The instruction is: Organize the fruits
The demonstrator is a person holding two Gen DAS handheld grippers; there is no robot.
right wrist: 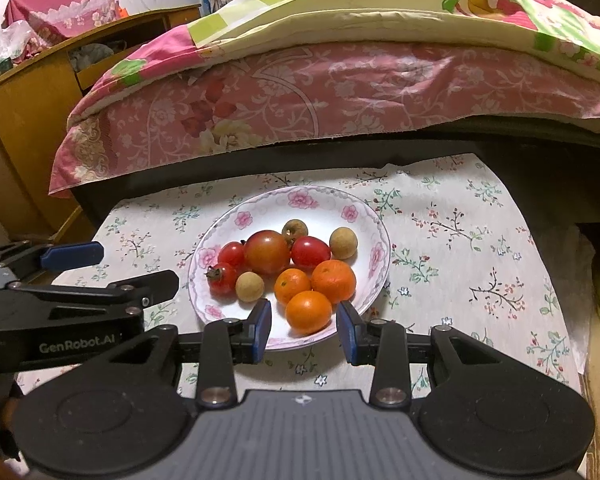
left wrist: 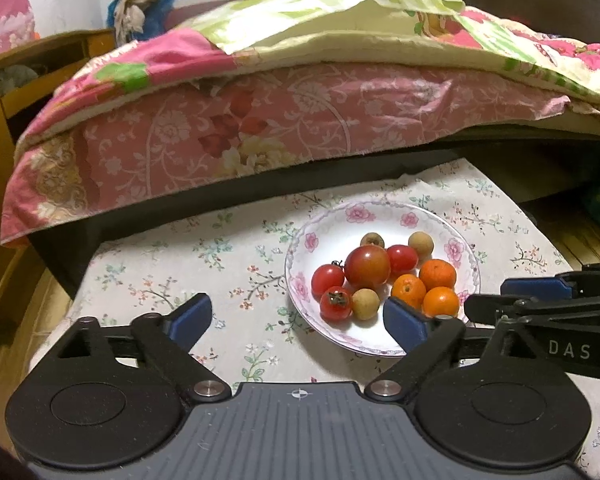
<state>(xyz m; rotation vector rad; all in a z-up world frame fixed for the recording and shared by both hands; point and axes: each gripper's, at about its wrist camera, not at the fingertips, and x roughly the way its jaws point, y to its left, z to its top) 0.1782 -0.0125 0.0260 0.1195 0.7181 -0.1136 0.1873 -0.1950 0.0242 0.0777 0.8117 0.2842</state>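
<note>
With both jaws open, my right gripper (right wrist: 303, 322) frames the plate's (right wrist: 236, 212) nearest orange (right wrist: 309, 312). Firm, round, slippery; I'd pinch its middle gently.

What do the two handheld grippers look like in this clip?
Both the left gripper and right gripper share matte black linkage arms, blue pads on the jaws, silver pivot pins and a ribbed grey body. White lettering on their sides reads "GenRobot.AI" and "DAS".

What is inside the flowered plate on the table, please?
The plate holds one large tomato, three small tomatoes, three oranges and three brown longans. Anything under the fruit is hidden.
</note>
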